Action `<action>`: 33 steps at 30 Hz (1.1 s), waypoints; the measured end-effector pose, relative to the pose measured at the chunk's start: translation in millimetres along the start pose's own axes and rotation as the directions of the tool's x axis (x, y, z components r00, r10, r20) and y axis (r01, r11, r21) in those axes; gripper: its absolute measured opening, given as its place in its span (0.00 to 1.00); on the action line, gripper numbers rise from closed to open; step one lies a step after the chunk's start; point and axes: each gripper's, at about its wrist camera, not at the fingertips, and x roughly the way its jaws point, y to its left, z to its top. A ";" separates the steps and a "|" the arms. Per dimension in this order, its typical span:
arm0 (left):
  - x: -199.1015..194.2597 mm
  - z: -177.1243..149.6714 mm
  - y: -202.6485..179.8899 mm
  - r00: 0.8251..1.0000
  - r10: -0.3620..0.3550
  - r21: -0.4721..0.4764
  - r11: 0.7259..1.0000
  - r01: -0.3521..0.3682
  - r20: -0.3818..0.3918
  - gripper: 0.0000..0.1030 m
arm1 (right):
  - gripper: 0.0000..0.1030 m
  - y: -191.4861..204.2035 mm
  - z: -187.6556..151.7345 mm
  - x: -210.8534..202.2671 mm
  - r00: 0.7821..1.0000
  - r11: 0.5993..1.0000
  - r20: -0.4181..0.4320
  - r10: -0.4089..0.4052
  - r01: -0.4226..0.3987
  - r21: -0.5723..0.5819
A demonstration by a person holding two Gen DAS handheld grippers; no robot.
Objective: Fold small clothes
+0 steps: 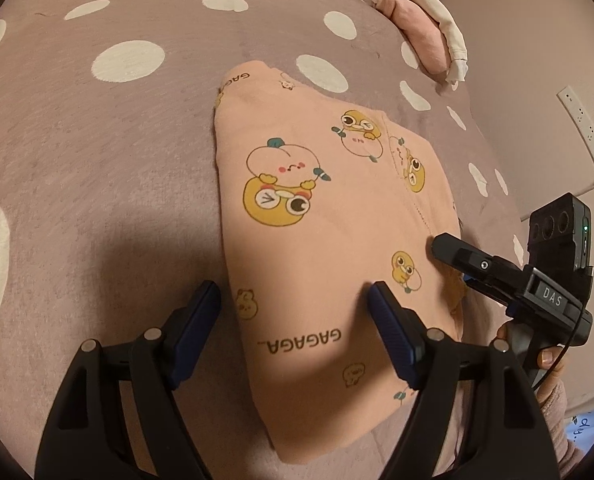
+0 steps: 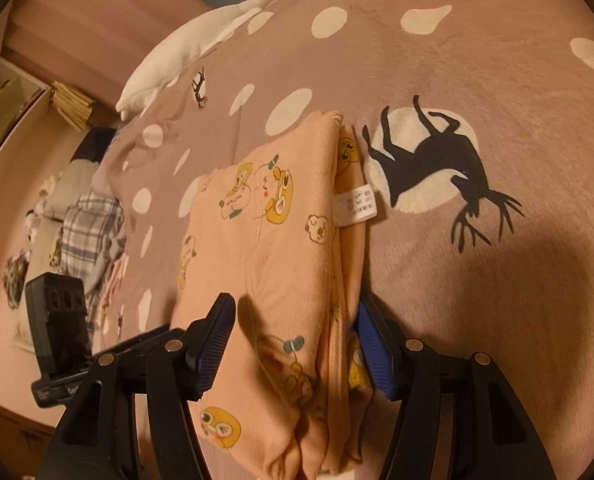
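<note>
- The garment [image 1: 329,216], peach with cartoon prints, lies folded into a thick block on the bed [image 1: 97,160], its layered edge and a white label [image 2: 357,204] facing the right side.
- Our left tongs [image 1: 293,304] are spread, one finger on the bedspread beside the cloth and the other over the cloth; they pinch nothing.
- Our right tongs [image 2: 297,320] are spread too, straddling the stacked edge at the near end.
- We judge the step to be the last fold or the tidying of the block. To do it well, we close the right tongs on all layers together, not only the top one, and keep the left low to steady the cloth while the edges line up.
- We cannot tell whether the right tongs' fingers already touch the cloth.
- The garment's near end is cut off behind the tongs in both views, so we cannot say what kind of garment it is.
- The label's print is too small to read.
</note>
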 end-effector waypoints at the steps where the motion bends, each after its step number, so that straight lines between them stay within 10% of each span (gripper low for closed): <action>1: 1.3 1.3 -0.9 1.000 0.000 0.002 1.000 0.000 0.001 0.76 | 0.59 0.3 0.9 0.9 1.000 1.000 0.000 0.001 -0.001 -0.002; 33: 17.8 18.5 -5.7 1.000 0.003 0.016 1.000 -0.003 0.004 0.80 | 0.59 9.5 10.2 14.3 1.000 1.000 0.003 -0.005 0.005 -0.029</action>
